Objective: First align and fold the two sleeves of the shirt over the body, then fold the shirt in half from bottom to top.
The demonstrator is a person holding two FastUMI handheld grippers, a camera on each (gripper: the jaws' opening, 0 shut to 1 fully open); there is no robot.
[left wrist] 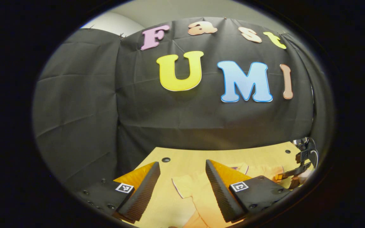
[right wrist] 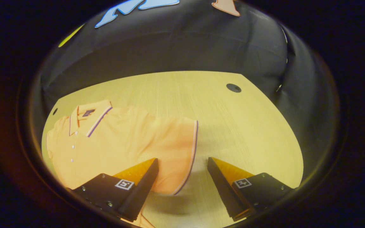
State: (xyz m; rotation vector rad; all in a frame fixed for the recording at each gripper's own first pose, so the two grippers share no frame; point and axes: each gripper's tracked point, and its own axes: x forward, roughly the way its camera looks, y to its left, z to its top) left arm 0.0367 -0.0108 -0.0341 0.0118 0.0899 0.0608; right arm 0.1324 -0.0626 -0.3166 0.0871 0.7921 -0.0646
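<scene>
One soft polo shirt (right wrist: 131, 142), flat.

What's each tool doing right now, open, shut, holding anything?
Left tool: open, holding nothing, above the shirt.
Right tool: open, holding nothing, straddling the sleeve hem.

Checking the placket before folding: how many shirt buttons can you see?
2, in the right gripper view: one on the shirt below the collar, one lower down. More may be hidden.
</scene>
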